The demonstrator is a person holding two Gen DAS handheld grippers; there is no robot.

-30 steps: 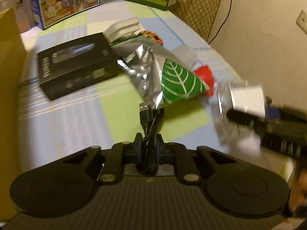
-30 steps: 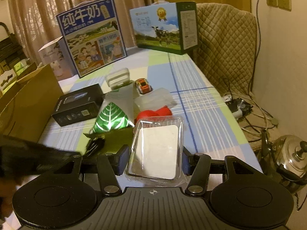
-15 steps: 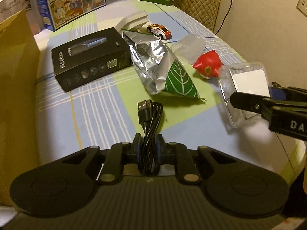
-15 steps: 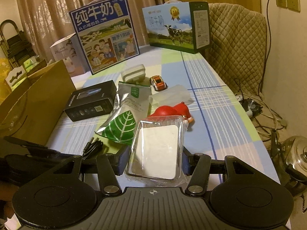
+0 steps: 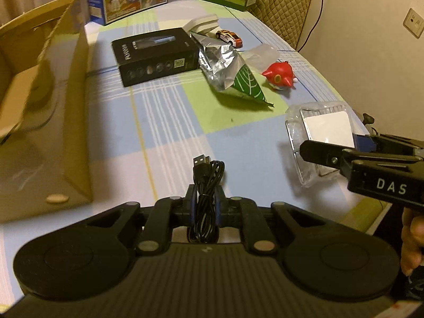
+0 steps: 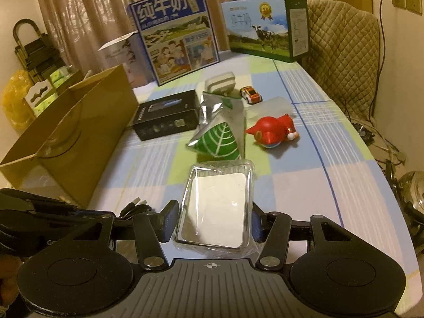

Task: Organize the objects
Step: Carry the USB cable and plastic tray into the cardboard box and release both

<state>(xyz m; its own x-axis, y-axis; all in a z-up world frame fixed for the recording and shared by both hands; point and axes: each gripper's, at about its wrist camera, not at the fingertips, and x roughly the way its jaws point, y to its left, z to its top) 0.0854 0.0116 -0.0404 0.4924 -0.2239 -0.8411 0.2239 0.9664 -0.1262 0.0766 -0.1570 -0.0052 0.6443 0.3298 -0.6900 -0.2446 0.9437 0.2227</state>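
A table (image 6: 304, 185) covered in a blue, green and white checked cloth. On it lie a black box (image 6: 167, 118), foil pouch (image 6: 220, 135), red toy (image 6: 273, 132), toy car (image 6: 251, 95), paper bag (image 6: 79, 129) and two milk cartons (image 6: 175, 45).

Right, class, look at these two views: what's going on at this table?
A person is tidying a cluttered table with a hand-held gripper in each hand. The left gripper has its jaws shut on a coiled black USB cable. The right gripper grips a clear plastic packet with a white card. An open cardboard box stands to the left. A black box, foil pouch, red toy and toy car lie on the cloth.
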